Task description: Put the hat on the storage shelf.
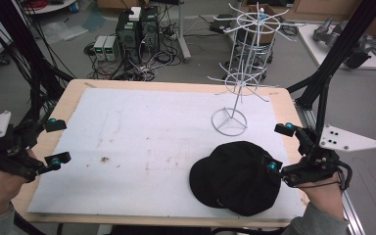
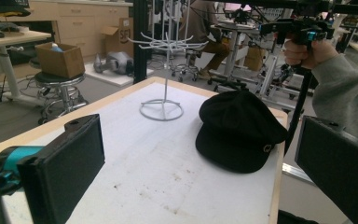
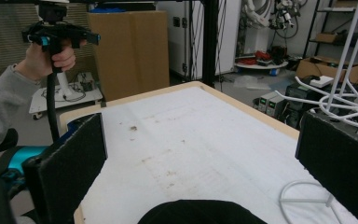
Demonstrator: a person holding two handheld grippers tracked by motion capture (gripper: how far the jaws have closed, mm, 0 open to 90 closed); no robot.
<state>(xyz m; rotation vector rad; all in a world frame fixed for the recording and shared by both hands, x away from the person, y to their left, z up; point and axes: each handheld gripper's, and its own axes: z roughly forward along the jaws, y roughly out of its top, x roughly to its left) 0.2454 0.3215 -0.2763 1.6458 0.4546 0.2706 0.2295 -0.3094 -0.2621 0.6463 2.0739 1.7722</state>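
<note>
1. A lab room with cables and computers on the floor lies behind the surface [image 1: 127, 147], a wooden top under a stained white sheet.
2. Nearest, the black cap [image 1: 232, 178] lies flat at the surface's front right corner, close to the edge.
3. The right claw [image 1: 279, 147] hangs just beside the cap, jaws spread, nothing between them.
4. The left claw [image 1: 56, 142] hovers at the surface's left edge, well apart from the cap, jaws spread and empty.
5. Farther back stands the white wire rack [image 1: 242, 68].
6. Risk, as I judge it: a shallow pinch on the soft crown could slip, or nudge the cap off the edge; a hasty hang could tip the light rack.
</note>
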